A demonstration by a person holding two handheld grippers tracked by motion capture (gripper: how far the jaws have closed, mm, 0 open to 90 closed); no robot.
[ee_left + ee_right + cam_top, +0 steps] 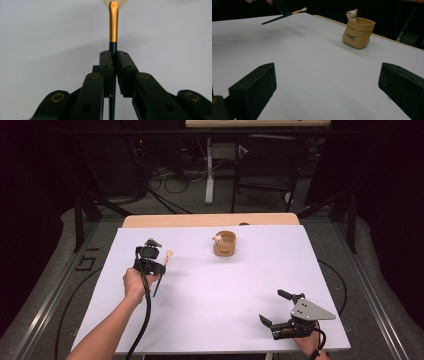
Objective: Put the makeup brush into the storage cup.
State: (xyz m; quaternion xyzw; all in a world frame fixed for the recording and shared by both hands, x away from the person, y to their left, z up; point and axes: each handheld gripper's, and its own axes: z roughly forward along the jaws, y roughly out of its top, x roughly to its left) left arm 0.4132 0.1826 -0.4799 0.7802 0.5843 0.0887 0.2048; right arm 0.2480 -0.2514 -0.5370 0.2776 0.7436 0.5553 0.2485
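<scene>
I see a brightly lit white table (210, 290) (soft shadows), dark surroundings, and blurred foreground jaws.

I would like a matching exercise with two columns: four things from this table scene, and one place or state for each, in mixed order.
Things:
1. thin brush with dark handle and gold ferrule
2. tan bag-shaped pot with a small bear
3. left gripper
4. right gripper

States:
A. jaws wide open, near the front edge
B. stands toward the far edge
C. shut on a handle
D. held above the white table

Pairs: 1-D, 2-B, 3-C, 4-A
</scene>
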